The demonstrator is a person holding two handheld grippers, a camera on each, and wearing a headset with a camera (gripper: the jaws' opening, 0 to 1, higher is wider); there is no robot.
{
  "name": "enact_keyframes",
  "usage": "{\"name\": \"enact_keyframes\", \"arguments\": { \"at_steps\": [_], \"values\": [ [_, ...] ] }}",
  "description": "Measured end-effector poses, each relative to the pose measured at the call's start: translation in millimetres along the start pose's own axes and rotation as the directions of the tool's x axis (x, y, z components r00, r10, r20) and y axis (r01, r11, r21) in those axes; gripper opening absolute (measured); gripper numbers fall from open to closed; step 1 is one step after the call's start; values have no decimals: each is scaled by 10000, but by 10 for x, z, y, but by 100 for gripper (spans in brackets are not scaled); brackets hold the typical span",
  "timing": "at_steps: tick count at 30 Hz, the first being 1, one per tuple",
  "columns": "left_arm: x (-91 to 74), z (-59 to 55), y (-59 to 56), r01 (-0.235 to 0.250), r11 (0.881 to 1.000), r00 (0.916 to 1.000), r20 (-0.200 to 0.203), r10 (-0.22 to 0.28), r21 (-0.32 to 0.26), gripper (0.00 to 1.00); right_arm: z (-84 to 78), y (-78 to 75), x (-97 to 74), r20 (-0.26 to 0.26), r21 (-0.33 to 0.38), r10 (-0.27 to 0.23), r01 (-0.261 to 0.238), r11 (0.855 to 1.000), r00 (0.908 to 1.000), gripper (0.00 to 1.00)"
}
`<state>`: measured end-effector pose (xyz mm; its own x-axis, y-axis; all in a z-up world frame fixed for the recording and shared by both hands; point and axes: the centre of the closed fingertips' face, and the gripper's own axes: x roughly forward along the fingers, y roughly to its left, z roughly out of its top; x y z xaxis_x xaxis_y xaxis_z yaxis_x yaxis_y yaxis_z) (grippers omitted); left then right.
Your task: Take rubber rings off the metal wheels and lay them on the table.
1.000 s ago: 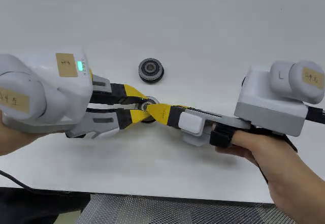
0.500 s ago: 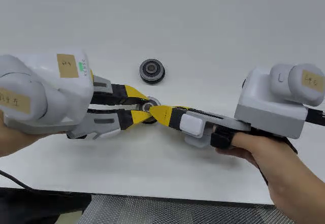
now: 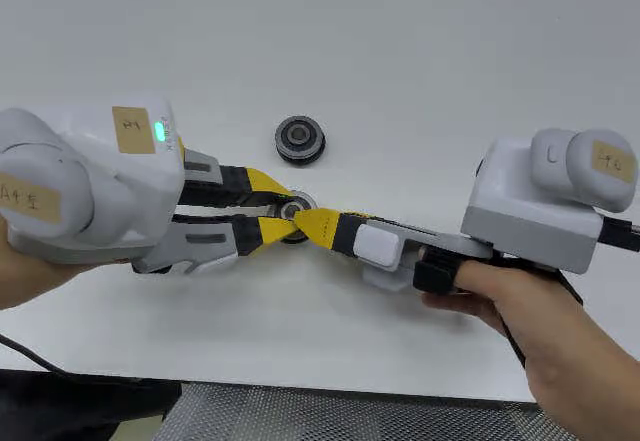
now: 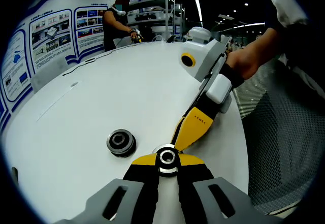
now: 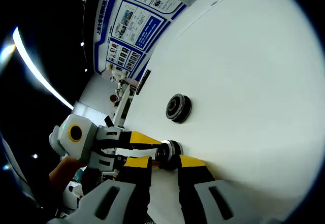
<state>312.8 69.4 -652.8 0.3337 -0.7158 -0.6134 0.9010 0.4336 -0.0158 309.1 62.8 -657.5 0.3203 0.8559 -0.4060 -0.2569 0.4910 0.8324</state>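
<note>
2 metal wheels are sitting in front of the person on the white table. Each one is showing a silvery hub with a dark centre, wrapped by a black rubber ring around its rim. The far wheel is lying flat and free on the table, well apart from both tools. The near wheel is sitting between the 2 grippers, just nearer than the far one.

The left gripper is reaching in from the left with its yellow-tipped jaws drawn narrow, clamping the near wheel from both sides (its own view is showing the hub square between the tips). The right gripper is coming in from the right, its jaws also narrow and pressing on that same wheel's rim; whether they are pinching the ring alone or the whole wheel cannot be told.

2 hands are working the tools: the left hand and the right hand.
</note>
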Motion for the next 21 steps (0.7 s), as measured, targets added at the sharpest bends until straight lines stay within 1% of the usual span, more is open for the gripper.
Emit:
{"name": "enact_keyframes", "arguments": {
  "at_steps": [2, 4, 5, 6, 8, 10, 15, 18, 21],
  "values": [
    [0, 0, 0, 8, 10000, 10000, -13, -8, 7, 13, -21, -1, -7, -154, 182, 62, -59, 9998, 9999, 21],
    [0, 0, -1, 4, 10000, 10000, -21, -4, 11, 13, -61, -9, -11, -304, 100, 25, -22, 9999, 9995, 19],
    [1, 0, -1, -3, 10000, 10000, -18, 3, 0, 13, -57, -2, -10, -172, -47, 8, -9, 10000, 9999, 19],
    [0, 0, -2, -6, 10000, 10000, -18, 6, -3, 13, -63, 0, -12, -187, -15, -22, 22, 10000, 9998, 19],
    [1, 0, 0, -35, 10000, 10000, -19, 35, -8, 13, -58, 12, -10, -105, -255, -15, 12, 9997, 9999, 20],
    [0, -1, 0, -64, 10000, 10000, -14, 64, -7, 13, -53, 3, -9, -66, -295, -55, 53, 9996, 10000, 20],
    [0, -2, 1, -73, 10000, 10000, 7, 73, -36, 13, -34, 0, -21, 151, 56, 21, -22, 10000, 9999, 21],
    [0, -1, 2, -69, 10000, 10000, 13, 69, -37, 13, -3, -12, -32, 298, 72, 8, -10, 10000, 9996, 20],
    [0, 1, 3, -69, 10000, 10000, 23, 69, -55, 13, 4, -14, -32, 329, 86, 41, -44, 10000, 9995, 20]
  ]
}}
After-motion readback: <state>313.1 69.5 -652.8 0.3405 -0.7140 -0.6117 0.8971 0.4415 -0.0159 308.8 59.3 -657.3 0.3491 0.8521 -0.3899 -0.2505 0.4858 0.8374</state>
